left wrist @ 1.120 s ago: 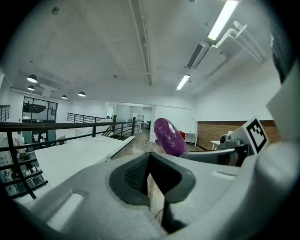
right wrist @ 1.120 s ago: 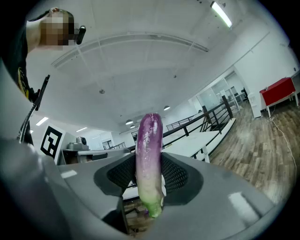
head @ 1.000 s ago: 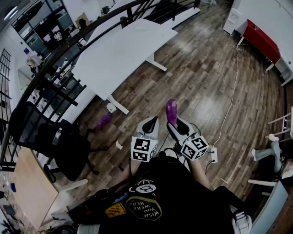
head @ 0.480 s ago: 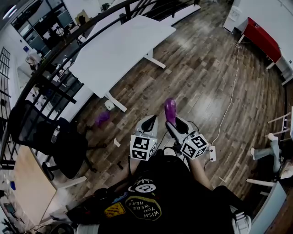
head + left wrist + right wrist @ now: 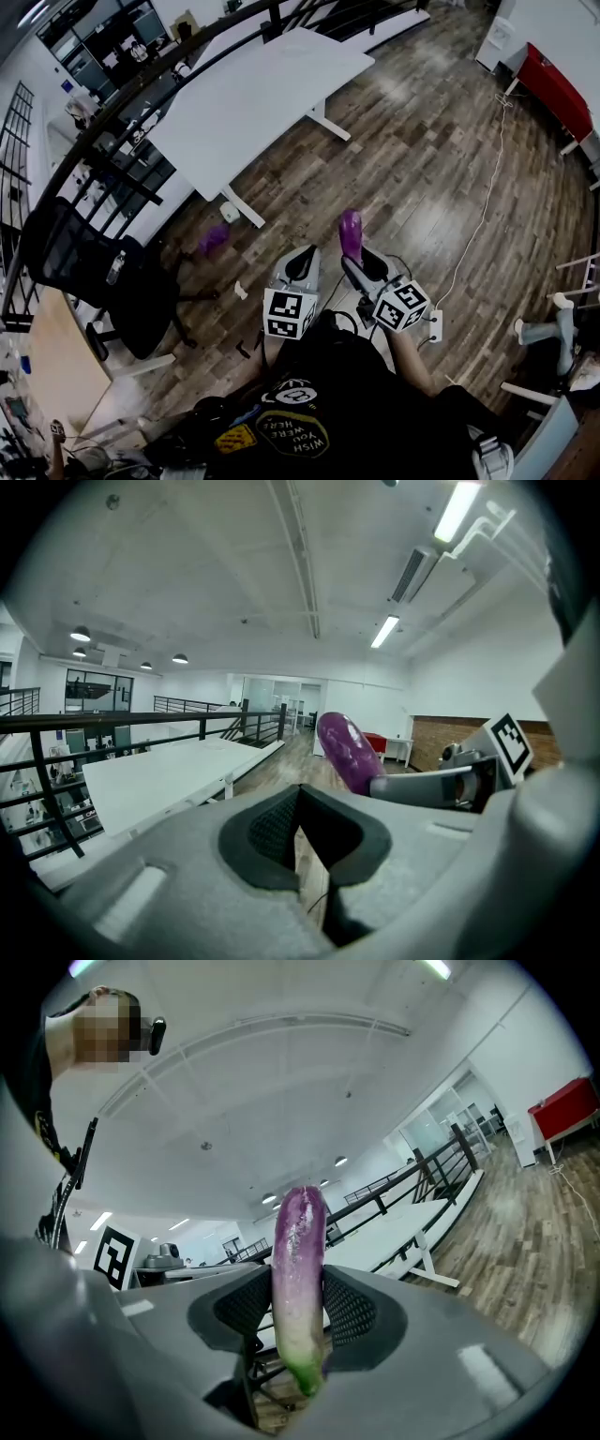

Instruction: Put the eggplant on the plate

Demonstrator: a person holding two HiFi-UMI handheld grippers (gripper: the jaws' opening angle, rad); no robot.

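A purple eggplant point(image 5: 351, 232) with a green stem end stands upright in my right gripper point(image 5: 355, 257), which is shut on it in front of the person's body. In the right gripper view the two pads press the eggplant point(image 5: 300, 1269) from both sides at my right gripper point(image 5: 298, 1314). My left gripper point(image 5: 301, 257) is beside it on the left, its jaws shut with nothing between them point(image 5: 300, 832). The left gripper view shows the eggplant point(image 5: 348, 751) to the right. I see no plate that I can tell for sure.
A long white table point(image 5: 253, 94) stands ahead on the wooden floor. A small purple thing point(image 5: 214, 241) lies on the floor near the table's leg. A black office chair point(image 5: 117, 291) is at left, a black railing point(image 5: 141, 94) behind, and a red cabinet point(image 5: 553, 89) far right.
Both grippers have sunk slightly and drifted a little with the eggplant still held upright. The head view has shifted a bit.
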